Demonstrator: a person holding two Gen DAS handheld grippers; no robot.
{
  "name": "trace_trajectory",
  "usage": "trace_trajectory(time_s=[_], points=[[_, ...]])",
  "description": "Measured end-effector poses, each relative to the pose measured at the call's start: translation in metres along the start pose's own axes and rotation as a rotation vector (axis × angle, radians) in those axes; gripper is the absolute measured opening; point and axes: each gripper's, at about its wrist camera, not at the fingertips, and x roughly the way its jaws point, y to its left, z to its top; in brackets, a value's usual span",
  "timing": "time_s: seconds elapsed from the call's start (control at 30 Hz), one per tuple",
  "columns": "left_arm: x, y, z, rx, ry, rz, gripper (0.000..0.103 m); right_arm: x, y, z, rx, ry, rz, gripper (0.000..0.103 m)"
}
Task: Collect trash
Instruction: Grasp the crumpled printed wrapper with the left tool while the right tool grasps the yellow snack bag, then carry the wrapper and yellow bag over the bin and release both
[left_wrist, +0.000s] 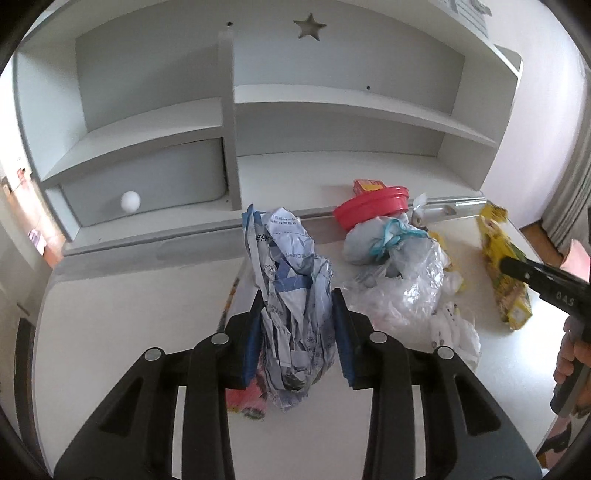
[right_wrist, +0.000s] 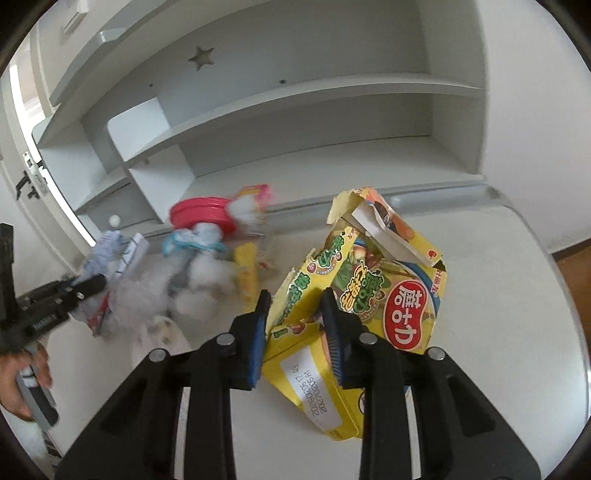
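My left gripper (left_wrist: 297, 299) is shut on a crumpled blue-and-white printed paper (left_wrist: 291, 295), held upright above the white desk (left_wrist: 122, 317). My right gripper (right_wrist: 293, 299) is shut on a torn yellow cardboard snack box (right_wrist: 354, 295), lifted a little off the desk (right_wrist: 498, 314). The same box (left_wrist: 502, 266) shows at the right of the left wrist view with the right gripper's finger on it. The crumpled paper (right_wrist: 110, 254) shows at the left of the right wrist view.
Between the two grippers lies a trash pile: a clear plastic bag (left_wrist: 402, 288), a grey bundle tied with a teal band (left_wrist: 376, 236), a red lid (left_wrist: 373, 206) and a small orange box (left_wrist: 367, 184). A grey shelf unit (left_wrist: 236, 122) stands behind, with a white-knobbed drawer (left_wrist: 130, 201).
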Motion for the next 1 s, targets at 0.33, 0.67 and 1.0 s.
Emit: trace_trajectory(time_s=[0.33,0.67,1.0], points=[[-0.030,-0.002,-0.012,-0.016,-0.014,0.005,0.034,-0.030,-0.040,-0.032,0.008,0.026,-0.102,0.068],[-0.039,-0.017,-0.030,-0.011,0.000,-0.008,0.034,-0.032,-0.046,-0.042,0.003,0.003,-0.127,0.060],[-0.053,-0.024,-0.039,0.003,0.003,-0.013,0.034,-0.033,-0.055,-0.030,-0.007,-0.034,-0.105,0.013]])
